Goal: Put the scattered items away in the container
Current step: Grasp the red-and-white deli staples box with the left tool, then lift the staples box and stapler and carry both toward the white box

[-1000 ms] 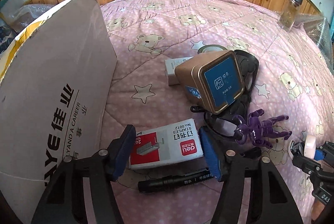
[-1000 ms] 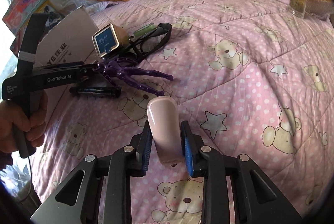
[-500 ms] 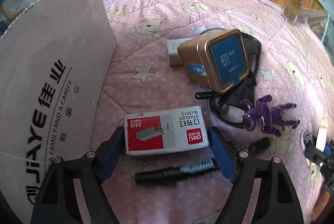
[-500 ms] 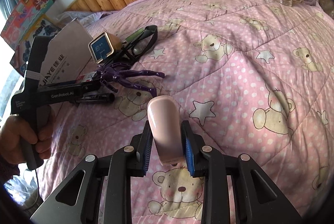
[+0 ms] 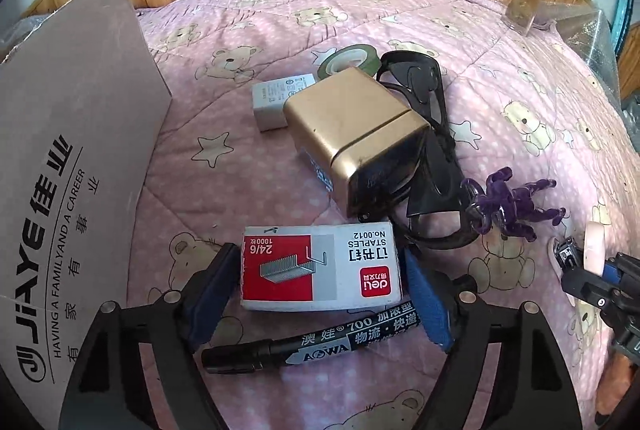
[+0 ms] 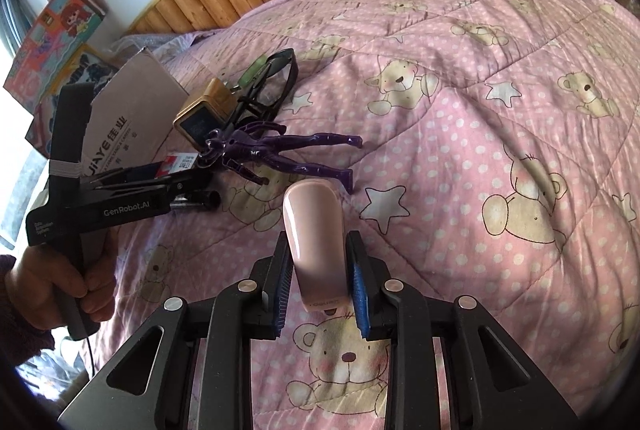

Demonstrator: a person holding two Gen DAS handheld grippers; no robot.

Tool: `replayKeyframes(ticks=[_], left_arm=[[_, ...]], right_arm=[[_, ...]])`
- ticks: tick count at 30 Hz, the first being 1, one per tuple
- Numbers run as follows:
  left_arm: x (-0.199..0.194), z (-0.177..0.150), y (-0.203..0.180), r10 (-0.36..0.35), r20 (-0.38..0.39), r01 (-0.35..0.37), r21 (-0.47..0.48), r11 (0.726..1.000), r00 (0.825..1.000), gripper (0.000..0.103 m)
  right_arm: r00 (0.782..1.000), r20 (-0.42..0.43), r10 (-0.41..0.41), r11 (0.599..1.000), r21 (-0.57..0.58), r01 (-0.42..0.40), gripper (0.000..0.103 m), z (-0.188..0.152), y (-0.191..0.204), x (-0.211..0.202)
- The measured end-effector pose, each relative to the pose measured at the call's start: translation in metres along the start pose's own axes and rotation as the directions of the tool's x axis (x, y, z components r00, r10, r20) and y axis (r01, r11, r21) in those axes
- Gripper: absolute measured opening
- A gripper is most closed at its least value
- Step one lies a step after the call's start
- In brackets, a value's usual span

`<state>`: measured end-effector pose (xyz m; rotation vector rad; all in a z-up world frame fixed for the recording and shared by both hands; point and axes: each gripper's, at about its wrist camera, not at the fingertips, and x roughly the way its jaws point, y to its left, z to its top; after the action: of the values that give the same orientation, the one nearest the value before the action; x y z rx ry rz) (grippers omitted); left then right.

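Observation:
My left gripper (image 5: 320,258) is shut on a white and red staples box (image 5: 320,270), its blue pads pressing both short ends. A black marker (image 5: 312,342) lies on the quilt just below it. The cardboard box (image 5: 60,169) stands at the left, its printed wall facing me. My right gripper (image 6: 320,270) is shut on a pink oblong case (image 6: 314,238), held above the quilt to the right of the pile. In the right wrist view the left gripper (image 6: 160,173), held by a hand, is beside the cardboard box (image 6: 132,109).
A gold tin (image 5: 356,125), black sunglasses (image 5: 424,81), a green tape roll (image 5: 348,57), a white adapter (image 5: 280,97) and a purple figure (image 5: 508,201) are heaped mid-quilt. A glass jar (image 5: 524,1) stands far right. A wooden headboard lies behind.
The left gripper has closed on the staples box and risen, so the gold tin now shows its top. The right gripper carried the pink case a little closer to the purple figure.

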<state>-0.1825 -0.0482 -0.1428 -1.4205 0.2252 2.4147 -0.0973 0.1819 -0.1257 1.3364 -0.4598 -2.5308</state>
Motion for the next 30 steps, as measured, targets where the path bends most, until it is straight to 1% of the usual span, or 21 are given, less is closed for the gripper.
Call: replayKeyframes(ticks=[1, 4, 6, 12, 16, 21, 30], left_arm=[[-0.002, 0.000, -0.001, 0.000, 0.005, 0.000, 0.010, 1.000, 1.000, 0.070], [-0.007, -0.001, -0.002, 0.001, -0.001, -0.001, 0.012, 1.000, 1.000, 0.070], [-0.013, -0.002, -0.002, 0.002, 0.002, -0.002, 0.010, 1.000, 1.000, 0.069], [-0.035, -0.015, 0.005, -0.025, 0.032, 0.026, -0.019, 0.999, 0.999, 0.069], [-0.049, -0.020, 0.010, -0.057, 0.050, 0.058, -0.034, 0.998, 0.997, 0.069], [-0.067, -0.028, 0.006, -0.090, 0.068, 0.093, -0.038, 0.995, 0.994, 0.069], [-0.111, -0.061, 0.001, -0.136, 0.104, 0.139, -0.030, 0.990, 0.985, 0.069]], right_arm=[[1.000, 0.001, 0.003, 1.000, 0.008, -0.003, 0.027, 0.000, -0.001, -0.001], [0.999, 0.002, 0.043, 0.997, 0.060, -0.043, 0.027, 0.000, -0.004, -0.003], [0.999, 0.007, 0.054, 0.995, 0.083, -0.054, 0.027, 0.000, -0.004, -0.006], [0.998, 0.022, 0.053, 0.992, 0.114, -0.055, 0.027, -0.003, 0.004, -0.017], [0.999, 0.023, 0.049, 0.993, 0.111, -0.051, 0.027, -0.009, 0.017, -0.024], [0.999, 0.021, 0.042, 0.994, 0.101, -0.043, 0.027, -0.020, 0.036, -0.032], [0.999, 0.019, 0.028, 0.997, 0.067, -0.029, 0.027, -0.047, 0.073, -0.051]])
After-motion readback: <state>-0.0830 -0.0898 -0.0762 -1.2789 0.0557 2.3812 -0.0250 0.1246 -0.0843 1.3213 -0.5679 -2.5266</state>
